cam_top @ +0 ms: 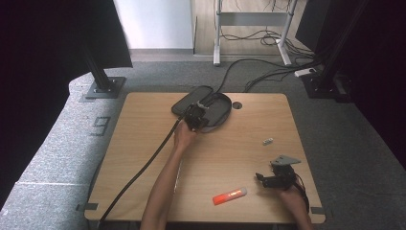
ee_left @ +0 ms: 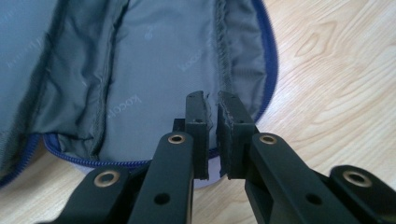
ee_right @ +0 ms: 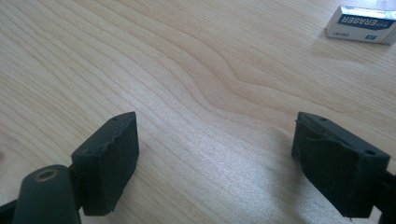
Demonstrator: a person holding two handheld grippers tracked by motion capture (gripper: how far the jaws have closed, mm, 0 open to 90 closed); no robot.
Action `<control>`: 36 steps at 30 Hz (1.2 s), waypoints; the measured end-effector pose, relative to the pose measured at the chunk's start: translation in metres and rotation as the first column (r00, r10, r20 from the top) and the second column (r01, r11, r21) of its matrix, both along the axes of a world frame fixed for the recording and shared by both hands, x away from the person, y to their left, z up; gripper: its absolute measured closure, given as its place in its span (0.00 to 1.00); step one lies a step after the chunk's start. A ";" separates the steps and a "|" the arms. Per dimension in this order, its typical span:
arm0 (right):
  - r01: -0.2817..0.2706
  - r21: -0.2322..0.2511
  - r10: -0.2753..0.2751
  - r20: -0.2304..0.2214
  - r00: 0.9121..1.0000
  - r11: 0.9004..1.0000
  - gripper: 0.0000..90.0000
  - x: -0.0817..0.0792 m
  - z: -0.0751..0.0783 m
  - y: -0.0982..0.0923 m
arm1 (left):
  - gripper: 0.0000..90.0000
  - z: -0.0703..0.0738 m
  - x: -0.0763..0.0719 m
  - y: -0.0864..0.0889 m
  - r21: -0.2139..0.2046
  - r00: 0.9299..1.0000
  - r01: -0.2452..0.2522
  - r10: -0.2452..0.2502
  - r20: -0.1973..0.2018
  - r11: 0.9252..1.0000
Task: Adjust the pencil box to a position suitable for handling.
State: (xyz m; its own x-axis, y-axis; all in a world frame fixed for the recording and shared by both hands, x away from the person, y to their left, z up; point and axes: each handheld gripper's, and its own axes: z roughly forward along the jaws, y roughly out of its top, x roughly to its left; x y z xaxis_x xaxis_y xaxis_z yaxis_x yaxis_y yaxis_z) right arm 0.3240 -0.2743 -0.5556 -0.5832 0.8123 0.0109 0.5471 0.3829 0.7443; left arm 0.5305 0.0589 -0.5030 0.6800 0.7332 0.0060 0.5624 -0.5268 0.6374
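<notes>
Left tongs (ee_left: 212, 135) nearly closed over open case (ee_left: 154, 70)
Maybe pinching the lining, hard to see; right tongs (ee_right: 215, 158) wide, empty; box (ee_right: 362, 24) reads "ERASER"; lining print illegible.

Pale wooden table (cam_top: 143, 143) with rounded corners, standing on grey carpet. Lying on it: open grey pencil case (cam_top: 218, 108) at the far edge, small eraser (cam_top: 267, 141) right of centre, orange tube (cam_top: 230, 195) near the front.

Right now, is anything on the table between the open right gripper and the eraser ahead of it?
Nothing visible. In the right gripper view, bare wooden table runs from the open right gripper to the eraser, which lies apart from the jaws near the top right corner.
</notes>
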 end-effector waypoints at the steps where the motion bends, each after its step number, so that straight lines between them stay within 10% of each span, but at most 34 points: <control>1: 0.000 0.000 0.000 0.001 1.000 1.000 0.16 0.000 0.000 0.000 | 0.91 -0.002 0.001 0.000 0.002 1.000 0.000 0.000 -0.004 1.000; 20: 0.002 0.001 -0.002 -0.003 1.000 1.000 0.16 0.000 0.000 0.000 | 0.87 -0.010 -0.014 -0.009 0.052 0.998 0.061 -0.060 -0.017 0.997; 36: 0.002 0.001 -0.002 -0.003 1.000 1.000 0.16 0.000 0.000 0.000 | 0.84 -0.013 -0.039 -0.005 -0.005 0.994 0.108 -0.108 -0.029 0.994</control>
State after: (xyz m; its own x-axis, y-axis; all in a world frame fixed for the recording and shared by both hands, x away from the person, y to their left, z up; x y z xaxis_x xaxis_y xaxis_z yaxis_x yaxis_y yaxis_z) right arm 0.3238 -0.2741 -0.5555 -0.5817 0.8133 0.0134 0.5503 0.3814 0.7428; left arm 0.4917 0.0541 -0.5164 0.7549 0.6557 -0.0180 0.5211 -0.5829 0.6235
